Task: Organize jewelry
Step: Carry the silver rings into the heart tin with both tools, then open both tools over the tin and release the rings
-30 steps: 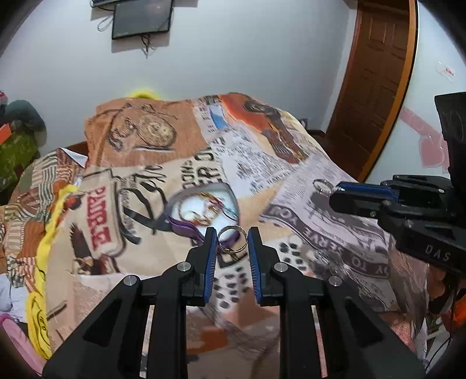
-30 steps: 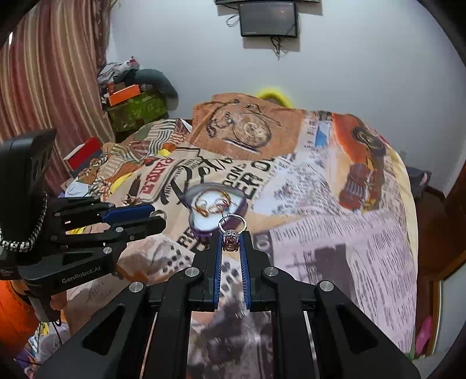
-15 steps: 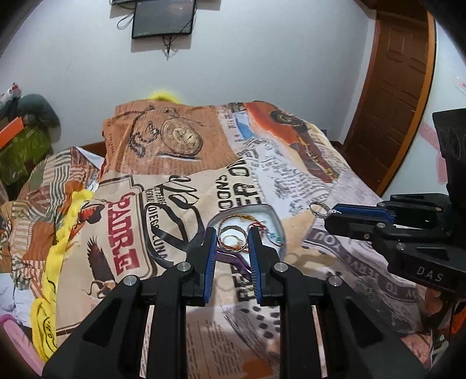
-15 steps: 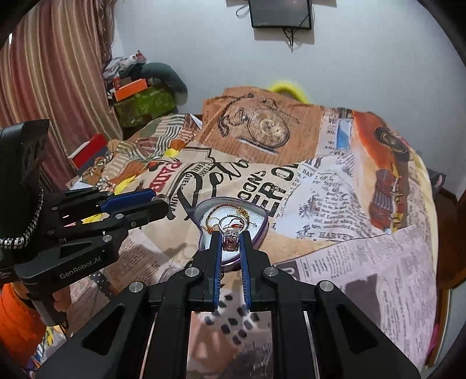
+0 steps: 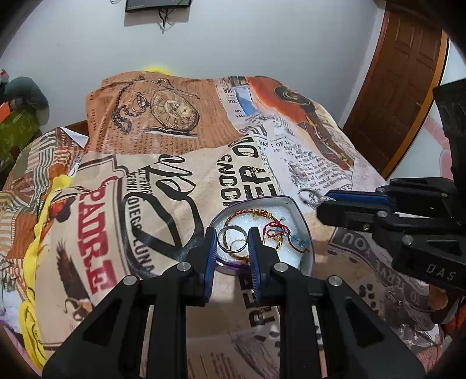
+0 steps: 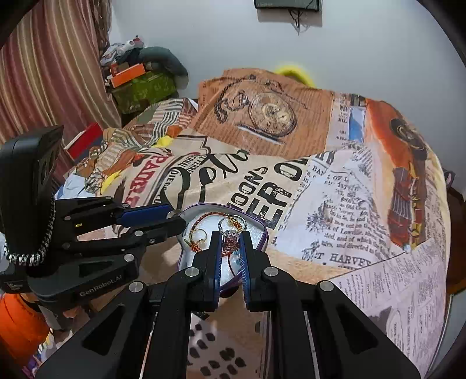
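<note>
A heart-shaped purple jewelry box point(image 5: 294, 207) with a white foam lining lies open on the bed; it also shows in the right wrist view point(image 6: 259, 230). It holds red and gold thread bracelets point(image 5: 279, 230) and gold rings. My left gripper point(image 5: 232, 237) is shut on a plain silver ring point(image 5: 231, 239) just above the box's near side. My right gripper point(image 6: 231, 240) is shut on a silver ring with a red stone point(image 6: 231, 239), held over the box. The right gripper's ring also shows in the left wrist view point(image 5: 311, 196), at the box's right edge.
The bed is covered by a newspaper-and-pocket-watch print blanket point(image 5: 163, 175). A brown door point(image 5: 402, 81) stands at the right. Striped curtains point(image 6: 52, 73) and stacked boxes and clothes point(image 6: 139, 78) are at the left. A screen point(image 6: 287, 3) hangs on the wall.
Both grippers have moved forward and down toward the box, each still holding its ring. The box now sits directly under both sets of fingertips.
</note>
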`<state>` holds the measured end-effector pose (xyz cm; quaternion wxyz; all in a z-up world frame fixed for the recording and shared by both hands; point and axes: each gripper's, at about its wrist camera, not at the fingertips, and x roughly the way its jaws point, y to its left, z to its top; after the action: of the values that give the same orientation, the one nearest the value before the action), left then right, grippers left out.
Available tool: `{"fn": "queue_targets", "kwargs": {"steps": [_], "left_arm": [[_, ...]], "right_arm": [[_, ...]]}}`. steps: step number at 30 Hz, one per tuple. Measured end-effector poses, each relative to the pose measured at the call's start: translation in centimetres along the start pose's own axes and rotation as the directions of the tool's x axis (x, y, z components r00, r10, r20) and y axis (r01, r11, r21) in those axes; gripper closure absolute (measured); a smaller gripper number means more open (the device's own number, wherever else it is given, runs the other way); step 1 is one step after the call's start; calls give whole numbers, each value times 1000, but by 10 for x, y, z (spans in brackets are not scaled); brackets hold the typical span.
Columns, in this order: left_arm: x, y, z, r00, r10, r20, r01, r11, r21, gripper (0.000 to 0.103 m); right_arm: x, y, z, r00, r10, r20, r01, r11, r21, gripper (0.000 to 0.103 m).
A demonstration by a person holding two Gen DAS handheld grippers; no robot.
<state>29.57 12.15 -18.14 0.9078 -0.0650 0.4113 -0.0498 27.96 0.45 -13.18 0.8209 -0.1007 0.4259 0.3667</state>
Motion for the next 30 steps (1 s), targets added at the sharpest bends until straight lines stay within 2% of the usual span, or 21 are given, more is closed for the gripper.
{"fn": "queue_targets", "kwargs": {"steps": [11,14,18,22,26,30], "left_arm": [[20,-7,10,999,1,-34,0,999,49,83],[19,-6,10,999,12,-35,-10,999,45,83],[13,-2,12,999,-8,-38,9,999,32,81],[7,1,12,999,8,-34,-6,999,34,74],[-4,7,10,1000,20,-14,-20,1000,18,73],[-14,14,8,1000,24,3,-24,1000,-1,66]], "right_arm": [[23,-9,4,997,-7,-78,5,1000,-20,92],[27,-8,3,996,-14,-89,11,999,-38,92],[30,-6,2,995,-25,-99,19,998,-59,92],[33,-4,3,994,-31,-103,24,997,-72,92],[37,1,5,994,-37,-104,28,996,-89,92],[41,6,7,993,-43,-107,31,994,-106,92]]}}
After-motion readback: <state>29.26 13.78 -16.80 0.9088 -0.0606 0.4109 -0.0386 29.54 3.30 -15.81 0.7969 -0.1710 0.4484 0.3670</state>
